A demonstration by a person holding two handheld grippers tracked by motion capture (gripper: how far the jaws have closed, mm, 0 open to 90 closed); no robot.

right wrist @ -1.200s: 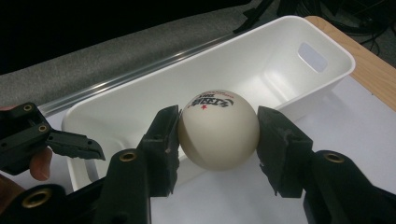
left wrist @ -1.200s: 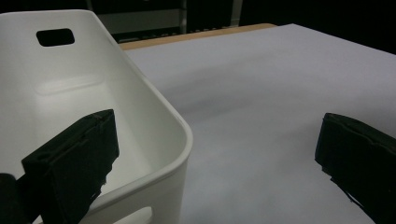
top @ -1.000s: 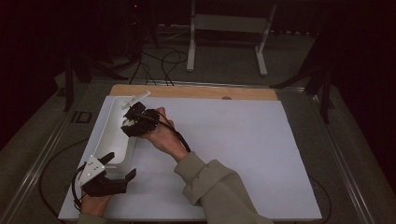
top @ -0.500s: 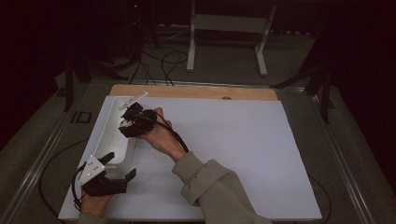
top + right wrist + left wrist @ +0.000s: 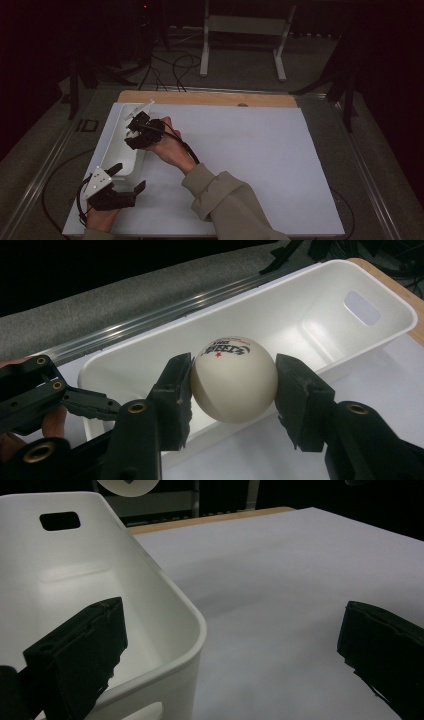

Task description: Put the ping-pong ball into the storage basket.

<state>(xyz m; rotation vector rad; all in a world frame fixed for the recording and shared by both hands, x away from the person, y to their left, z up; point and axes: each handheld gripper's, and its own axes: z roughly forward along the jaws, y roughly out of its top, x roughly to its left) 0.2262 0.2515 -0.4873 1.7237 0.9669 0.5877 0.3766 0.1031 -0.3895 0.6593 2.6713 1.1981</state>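
A: The fingers (image 5: 176,390) of the right gripper (image 5: 234,385) are closed on a white ball (image 5: 234,379); it is held just above the near rim of the white bin (image 5: 320,315).

B: So the pick-up is judged done; the drop into the bin is left; the left gripper (image 5: 126,181) is held open at the bin's near end on the desk (image 5: 260,150).

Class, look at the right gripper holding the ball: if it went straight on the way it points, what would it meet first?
Probably the inside of the white bin: the right gripper, shut on the ball, points into it. Depth is unclear.
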